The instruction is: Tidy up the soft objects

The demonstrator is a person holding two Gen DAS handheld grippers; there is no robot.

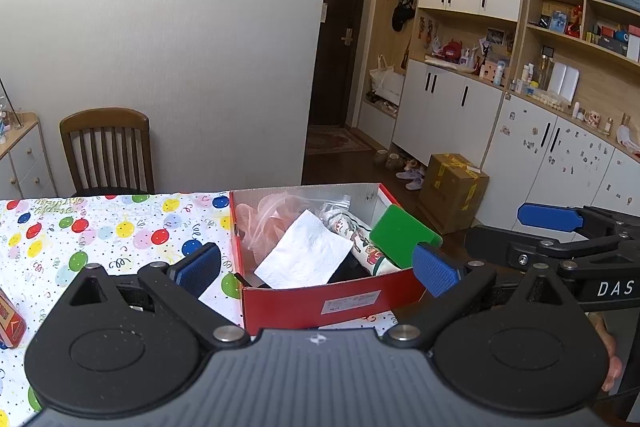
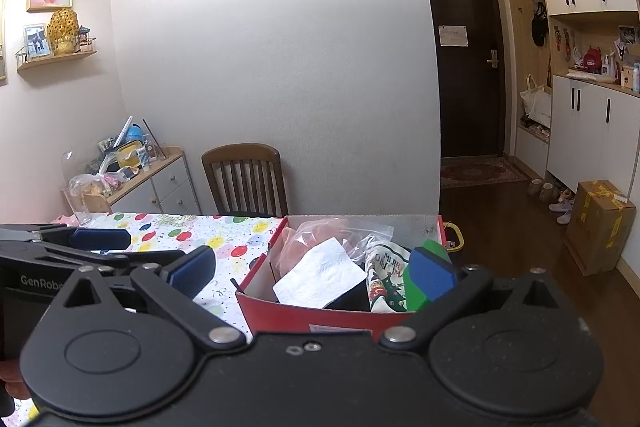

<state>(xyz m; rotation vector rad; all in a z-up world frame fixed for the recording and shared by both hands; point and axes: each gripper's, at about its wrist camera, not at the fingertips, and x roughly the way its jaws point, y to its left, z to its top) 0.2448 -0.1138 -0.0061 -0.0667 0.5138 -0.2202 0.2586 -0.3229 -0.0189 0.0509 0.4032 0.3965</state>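
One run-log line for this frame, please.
left gripper: open, empty | right gripper: open, empty | box: holds tissue, green sponge, Christmas cloth

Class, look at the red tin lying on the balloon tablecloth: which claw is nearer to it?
Left. The left claw hovers just right of the red tin; the right claw is farther right, by the red box's right end.

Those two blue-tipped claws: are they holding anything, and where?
Nothing is held. The left gripper and right gripper are both open, apart from the red box.
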